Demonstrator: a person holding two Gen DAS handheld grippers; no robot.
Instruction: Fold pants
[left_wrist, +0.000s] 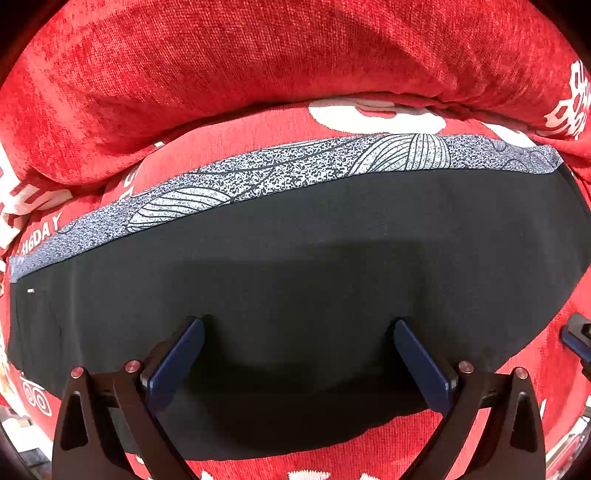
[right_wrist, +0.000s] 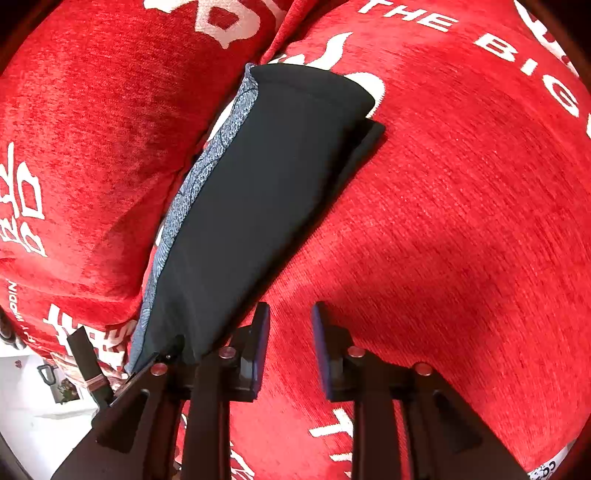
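Observation:
The black pants (left_wrist: 314, 266) lie folded flat on a red sofa seat, with a grey patterned band (left_wrist: 258, 177) along their far edge. My left gripper (left_wrist: 297, 325) hangs just above the near half of the pants, wide open and empty. In the right wrist view the folded pants (right_wrist: 266, 184) run away to the upper middle, with the patterned band (right_wrist: 199, 184) on their left side. My right gripper (right_wrist: 290, 314) is over bare red fabric just right of the pants' near edge, with its jaws slightly apart and nothing between them.
A red back cushion (left_wrist: 258, 55) with white lettering stands right behind the pants. The red seat cover (right_wrist: 461, 221) stretches wide to the right. The right gripper's tip (left_wrist: 576, 339) shows at the right edge of the left wrist view. A white floor area (right_wrist: 29, 424) lies beyond the sofa's left end.

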